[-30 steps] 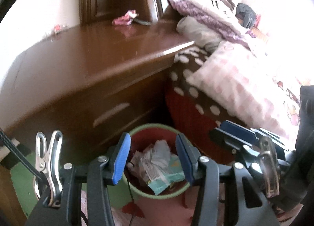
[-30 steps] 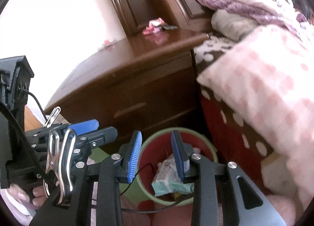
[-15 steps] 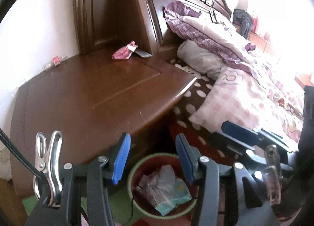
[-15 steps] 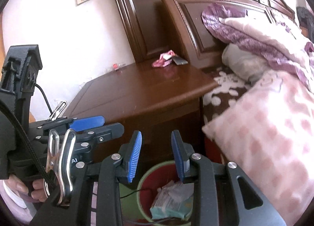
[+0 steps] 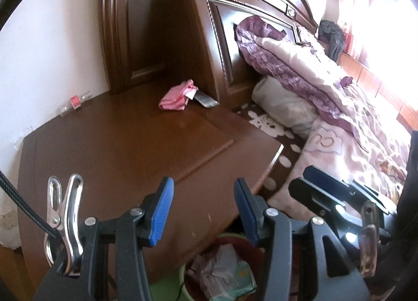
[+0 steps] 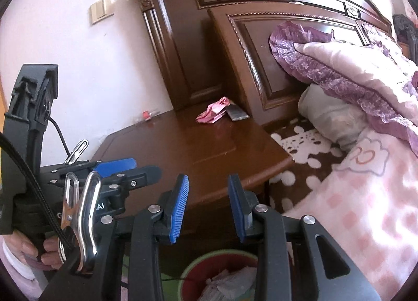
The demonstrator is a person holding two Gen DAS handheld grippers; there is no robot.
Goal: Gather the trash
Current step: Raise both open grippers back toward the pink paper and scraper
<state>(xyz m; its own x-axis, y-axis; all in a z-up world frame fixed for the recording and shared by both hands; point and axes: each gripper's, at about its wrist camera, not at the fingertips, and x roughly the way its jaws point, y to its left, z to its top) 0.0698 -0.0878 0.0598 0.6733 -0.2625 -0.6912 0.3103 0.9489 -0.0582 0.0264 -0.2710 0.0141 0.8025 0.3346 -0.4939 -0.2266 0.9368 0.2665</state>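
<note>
left wrist: crumpled pink wrapper [image 5: 176,95]

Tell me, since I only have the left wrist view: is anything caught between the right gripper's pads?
Observer: No. In the right wrist view the right gripper stands open, and nothing is between its blue pads.
Operator: Can you see what carries my left gripper?
Observer: Yes. A hand is wrapped around the handle of the left gripper, at the lower left of the right view.
Operator: Is anything on the wall beyond the nightstand?
Observer: A light switch is on the wall to the left of the headboard, above the nightstand. Your view cuts it off.
</note>
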